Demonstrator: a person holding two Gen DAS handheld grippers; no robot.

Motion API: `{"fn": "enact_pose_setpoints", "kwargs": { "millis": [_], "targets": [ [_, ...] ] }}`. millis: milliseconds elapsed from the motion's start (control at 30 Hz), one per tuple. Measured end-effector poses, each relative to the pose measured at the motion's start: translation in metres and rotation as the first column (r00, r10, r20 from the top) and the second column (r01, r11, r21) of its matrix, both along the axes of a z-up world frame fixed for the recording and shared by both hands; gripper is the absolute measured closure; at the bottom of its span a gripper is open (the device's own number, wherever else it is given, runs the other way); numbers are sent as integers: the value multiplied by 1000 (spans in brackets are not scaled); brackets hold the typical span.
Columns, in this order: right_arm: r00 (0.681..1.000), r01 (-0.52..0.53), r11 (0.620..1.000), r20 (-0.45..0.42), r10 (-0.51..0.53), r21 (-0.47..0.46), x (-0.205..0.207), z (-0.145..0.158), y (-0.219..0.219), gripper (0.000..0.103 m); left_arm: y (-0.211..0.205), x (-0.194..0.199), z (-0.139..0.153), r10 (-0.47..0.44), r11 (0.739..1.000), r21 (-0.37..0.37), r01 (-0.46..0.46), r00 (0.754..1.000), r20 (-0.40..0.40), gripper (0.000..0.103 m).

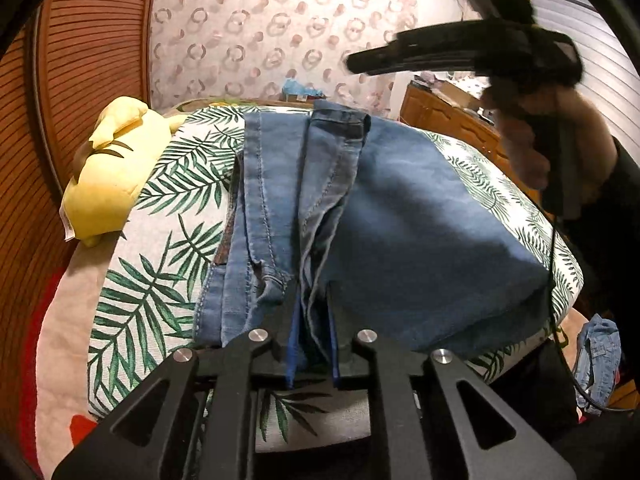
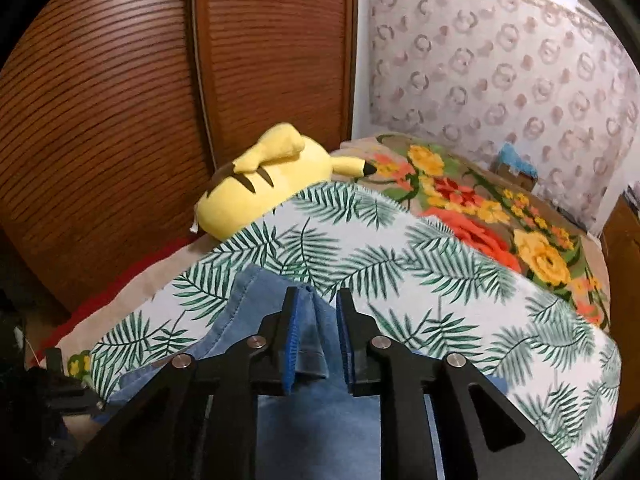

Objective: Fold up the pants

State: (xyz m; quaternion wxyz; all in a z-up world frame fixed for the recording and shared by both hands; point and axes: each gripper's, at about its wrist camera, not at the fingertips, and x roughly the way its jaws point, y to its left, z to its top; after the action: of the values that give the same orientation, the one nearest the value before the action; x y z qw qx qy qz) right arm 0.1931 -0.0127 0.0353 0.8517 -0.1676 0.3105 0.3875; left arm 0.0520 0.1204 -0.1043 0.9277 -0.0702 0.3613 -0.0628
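Blue denim pants (image 1: 400, 208) lie folded lengthwise on a leaf-print bed sheet (image 1: 152, 280), legs running away from me. My left gripper (image 1: 313, 304) is at their near end, its blue pads closed on a raised fold of denim. The right gripper (image 1: 360, 63) shows blurred at the upper right, held in a person's hand (image 1: 540, 148) above the far end of the pants. In the right wrist view the right gripper (image 2: 318, 312) stands open over the pants (image 2: 320, 420). A peak of denim leans on its left pad, and a gap shows before the right pad.
A yellow plush toy (image 1: 108, 172) (image 2: 264, 188) lies at the sheet's left edge by a slatted wooden door (image 2: 120, 120). A floral blanket (image 2: 500, 220) covers the bed beyond. A wooden dresser (image 1: 444, 120) stands at the right, and another denim garment (image 1: 598, 360) lies low on the right.
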Motion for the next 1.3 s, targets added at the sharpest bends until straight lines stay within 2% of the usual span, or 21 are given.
{"fn": "enact_pose_setpoints", "kwargs": {
  "millis": [133, 267, 467, 833, 933, 1000, 1067, 1133, 1233, 1300],
  "targets": [
    [1000, 14, 1000, 26, -14, 14, -9, 3, -27, 76, 3, 1, 2, 6, 1000, 3, -6, 1000, 0, 90],
    [999, 42, 999, 33, -41, -16, -18, -15, -57, 74, 8, 1, 5, 13, 1000, -6, -13, 1000, 4, 90],
    [997, 77, 995, -26, -79, -67, -12, -59, -78, 73, 16, 3, -1, 53, 999, 14, -53, 998, -30, 90],
    [984, 161, 986, -71, -165, -46, -26, -84, -122, 73, 25, 7, -6, 82, 996, 36, -80, 996, -46, 88],
    [980, 177, 983, -86, -181, -54, -31, -89, -132, 73, 23, 7, -3, 86, 995, 51, -84, 996, -39, 80],
    [978, 180, 982, -95, -184, -50, -31, -93, -135, 72, 25, 7, -1, 91, 995, 50, -89, 995, -32, 72],
    [978, 183, 982, -98, -187, -48, -28, -94, -134, 69, 28, 6, 3, 97, 994, 49, -96, 995, -18, 57],
    [975, 183, 982, -116, -188, -50, -27, -98, -135, 67, 32, 6, 4, 89, 995, 34, -89, 996, -14, 51],
    [970, 196, 980, -136, -200, -43, -22, -100, -136, 60, 37, 6, 8, 95, 995, 26, -95, 995, -11, 47],
    [965, 209, 977, -153, -212, -36, -18, -100, -138, 55, 37, 4, 12, 98, 995, 14, -98, 995, -5, 36]
  ]
}}
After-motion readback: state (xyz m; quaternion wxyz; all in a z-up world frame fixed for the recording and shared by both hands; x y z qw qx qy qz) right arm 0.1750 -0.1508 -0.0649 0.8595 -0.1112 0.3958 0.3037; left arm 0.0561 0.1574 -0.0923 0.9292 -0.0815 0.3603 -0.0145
